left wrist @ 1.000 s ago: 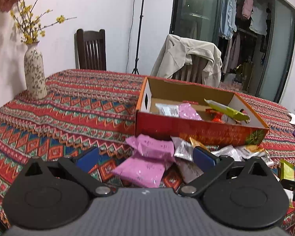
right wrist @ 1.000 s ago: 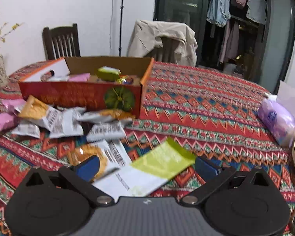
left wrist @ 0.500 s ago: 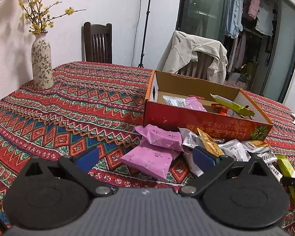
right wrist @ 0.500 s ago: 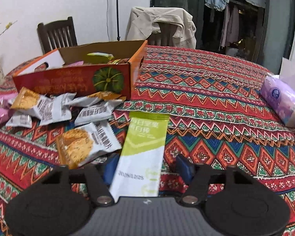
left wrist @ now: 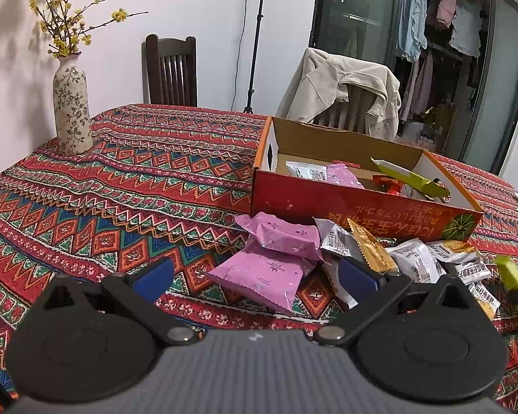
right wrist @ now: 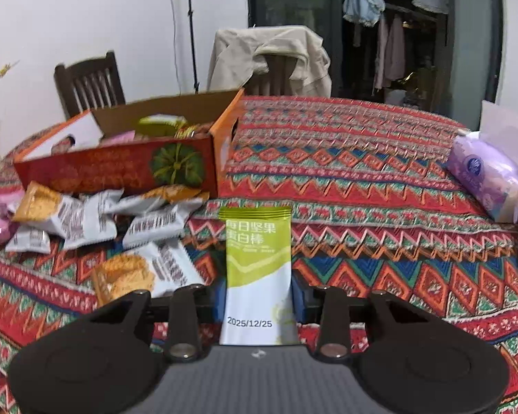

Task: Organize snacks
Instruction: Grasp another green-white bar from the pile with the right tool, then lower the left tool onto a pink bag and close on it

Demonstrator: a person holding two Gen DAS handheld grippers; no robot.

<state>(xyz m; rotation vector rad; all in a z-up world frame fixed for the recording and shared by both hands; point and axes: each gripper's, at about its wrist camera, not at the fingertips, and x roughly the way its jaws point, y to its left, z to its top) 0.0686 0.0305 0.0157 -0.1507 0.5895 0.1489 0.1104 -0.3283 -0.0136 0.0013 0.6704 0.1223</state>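
Since a second ago the right gripper (right wrist: 259,298) has just been closing, and its pads now pinch a green and white snack bar (right wrist: 258,269) that lay loose and askew between wide jaws before; the bar now stands straight out along the fingers, above the tablecloth (right wrist: 380,179). The left gripper (left wrist: 255,272) hangs with its jaws spread and empty over two pink packets (left wrist: 269,258). The step in hand looks like the pick-up of one snack, just secured. The cardboard box (right wrist: 121,169), already holding several packets, sits beyond and to the left of the bar in the right wrist view, with white and orange packets (right wrist: 86,217) scattered in front of it. The next move likely calls for lifting the bar clear of those packets, carrying it over the box's near wall, and releasing it inside.
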